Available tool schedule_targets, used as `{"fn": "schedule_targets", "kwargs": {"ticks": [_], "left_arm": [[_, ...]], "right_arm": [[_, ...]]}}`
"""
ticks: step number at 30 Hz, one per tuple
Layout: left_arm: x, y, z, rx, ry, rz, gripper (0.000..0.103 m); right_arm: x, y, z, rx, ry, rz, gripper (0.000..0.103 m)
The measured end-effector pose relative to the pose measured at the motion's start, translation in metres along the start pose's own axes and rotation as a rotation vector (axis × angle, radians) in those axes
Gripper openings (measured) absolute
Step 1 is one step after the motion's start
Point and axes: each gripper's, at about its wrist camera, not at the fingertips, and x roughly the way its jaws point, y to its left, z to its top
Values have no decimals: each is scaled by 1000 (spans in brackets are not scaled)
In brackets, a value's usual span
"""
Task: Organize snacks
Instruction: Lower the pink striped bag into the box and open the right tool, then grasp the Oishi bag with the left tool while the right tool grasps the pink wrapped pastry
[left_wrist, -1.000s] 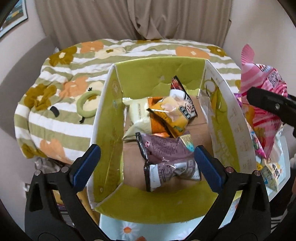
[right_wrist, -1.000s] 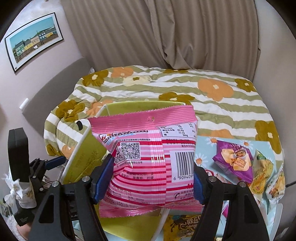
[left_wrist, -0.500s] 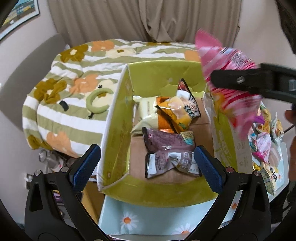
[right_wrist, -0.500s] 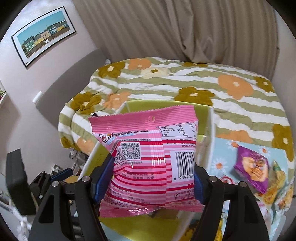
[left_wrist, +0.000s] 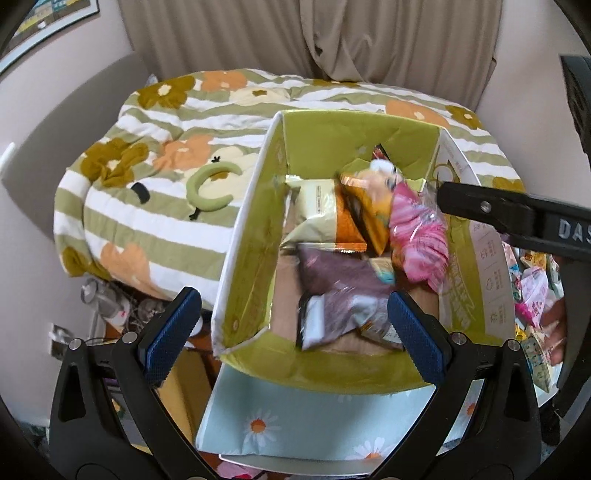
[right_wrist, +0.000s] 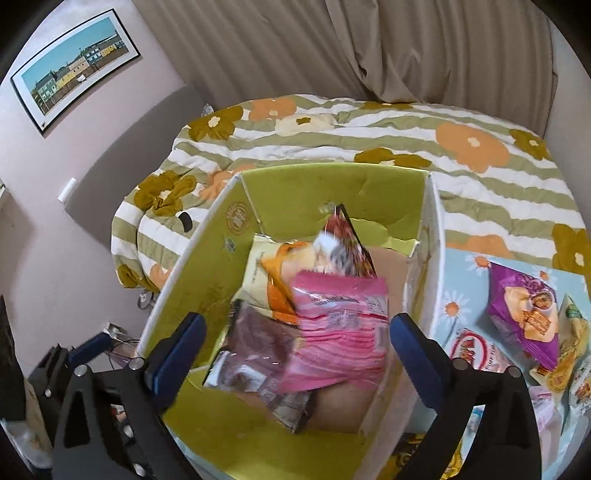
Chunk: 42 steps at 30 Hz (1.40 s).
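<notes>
A green cardboard box (left_wrist: 258, 236) (right_wrist: 207, 280) stands open on a daisy-print table. A pink striped snack bag (left_wrist: 419, 236) (right_wrist: 340, 332), blurred, is inside the box, free of both grippers, over a purple bag (left_wrist: 343, 295) (right_wrist: 258, 343), a cream and orange bag (left_wrist: 321, 214) (right_wrist: 269, 273) and a dark red bag (right_wrist: 347, 236). My right gripper (right_wrist: 295, 347) is open and empty above the box; its arm (left_wrist: 517, 218) shows in the left wrist view. My left gripper (left_wrist: 291, 328) is open and empty at the box's near wall.
More snack bags lie on the table right of the box, among them a purple one (right_wrist: 524, 314) and a red and white one (right_wrist: 476, 350). A bed with a striped flower quilt (left_wrist: 166, 177) (right_wrist: 406, 133) stands behind. Clutter (left_wrist: 107, 299) sits on the floor at left.
My right gripper carried the pink bag left over the box, opened and let it go. The bag has dropped into the box. My left gripper stayed open.
</notes>
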Motion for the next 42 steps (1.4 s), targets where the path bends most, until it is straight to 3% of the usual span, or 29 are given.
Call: {"fn": "schedule_targets", "kwargs": {"ticks": [12,19,28,34,42], "left_arm": [[-30,0,2,11,-60,-42,100],[-62,-18,6,59,-109,-133,100],[-84,-72,2,166,-142,-274,100],[-91,-114,-14,196,-112,-327,100],[-96,-180,-42,139,-56,-333,100]], "right_arm": [[-43,2,-11,-20,-64,-27,99],[-95,-5,-26,-2,-160,-70,99],[-175,-46,-64,83,-301,-229,99],[-208,-85,-91,115,-313,-316,99],[-231,-145,-122,101,-274,-297,99]]}}
